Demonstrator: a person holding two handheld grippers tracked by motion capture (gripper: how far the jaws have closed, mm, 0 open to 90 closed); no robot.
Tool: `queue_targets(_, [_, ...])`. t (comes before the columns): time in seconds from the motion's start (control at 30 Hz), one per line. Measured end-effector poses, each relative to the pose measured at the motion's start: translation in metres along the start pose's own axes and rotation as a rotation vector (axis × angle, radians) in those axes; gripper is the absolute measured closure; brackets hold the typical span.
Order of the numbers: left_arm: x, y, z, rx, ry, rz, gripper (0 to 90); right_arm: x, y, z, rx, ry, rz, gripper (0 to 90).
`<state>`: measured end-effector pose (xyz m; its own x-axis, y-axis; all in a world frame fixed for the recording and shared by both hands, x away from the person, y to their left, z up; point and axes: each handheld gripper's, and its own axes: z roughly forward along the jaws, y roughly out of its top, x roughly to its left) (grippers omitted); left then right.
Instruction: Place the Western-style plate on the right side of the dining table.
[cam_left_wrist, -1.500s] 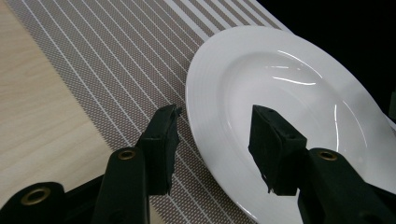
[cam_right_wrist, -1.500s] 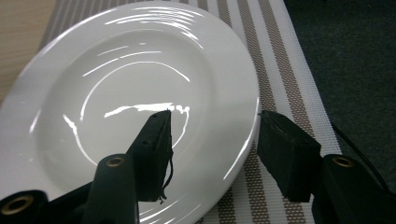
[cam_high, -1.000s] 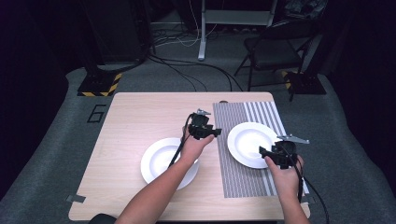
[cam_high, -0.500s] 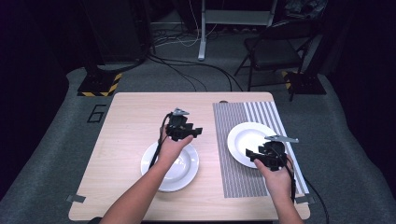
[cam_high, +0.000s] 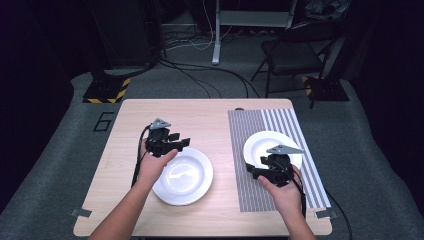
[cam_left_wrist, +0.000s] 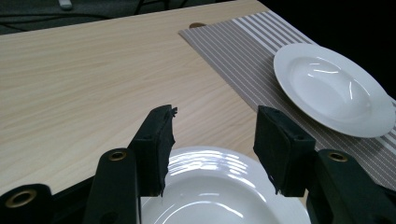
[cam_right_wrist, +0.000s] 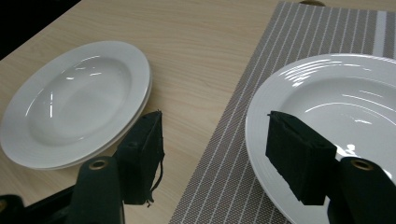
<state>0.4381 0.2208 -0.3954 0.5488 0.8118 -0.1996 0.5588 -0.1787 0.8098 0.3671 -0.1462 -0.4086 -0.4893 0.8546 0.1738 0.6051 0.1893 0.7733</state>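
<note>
A black folding chair (cam_high: 295, 50) stands on the grey carpet beyond the table's far right corner. Cables (cam_high: 200, 75) trail across the floor far centre. A yellow-and-black striped base (cam_high: 107, 91) sits far left.

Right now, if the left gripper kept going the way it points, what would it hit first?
Probably the near plate just below its open jaws; beyond that, bare table, though depth is hard to judge.
</note>
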Motion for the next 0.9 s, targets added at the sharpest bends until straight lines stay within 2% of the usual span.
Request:
queue_targets(0.07, [0.007,-0.006,-0.011,-0.005,0.018,-0.009,46.9,0.006,0.001,0.000,-0.006,0.019,-0.018,36.2])
queue_targets(0.13, [0.010,-0.009,-0.014,-0.004,0.019,-0.014,46.9,0.008,0.001,0.001,-0.006,0.030,-0.015,36.1])
queue_targets(0.17, [0.015,-0.014,-0.021,-0.005,0.022,-0.037,46.9,0.010,0.000,0.003,-0.002,0.047,-0.020,36.2])
queue_targets(0.23, [0.019,-0.019,-0.027,-0.009,0.032,-0.045,47.0,0.013,-0.002,0.006,0.005,0.059,-0.026,36.3])
queue_targets(0.5, [0.035,-0.040,-0.042,-0.004,0.075,-0.077,47.4,0.018,-0.008,0.019,0.023,0.100,-0.056,37.3])
queue_targets(0.6, [0.040,-0.050,-0.047,-0.002,0.085,-0.085,47.2,0.022,-0.012,0.027,0.047,0.115,-0.061,37.3])
queue_targets(0.67, [0.043,-0.056,-0.049,0.003,0.096,-0.074,47.1,0.024,-0.014,0.031,0.050,0.117,-0.076,37.6])
queue_targets(0.83, [0.054,-0.074,-0.054,0.008,0.135,-0.090,46.7,0.026,-0.020,0.040,0.049,0.119,-0.120,37.6])
queue_targets(0.9, [0.055,-0.076,-0.054,0.009,0.136,-0.093,45.9,0.027,-0.022,0.043,0.054,0.123,-0.122,37.6])
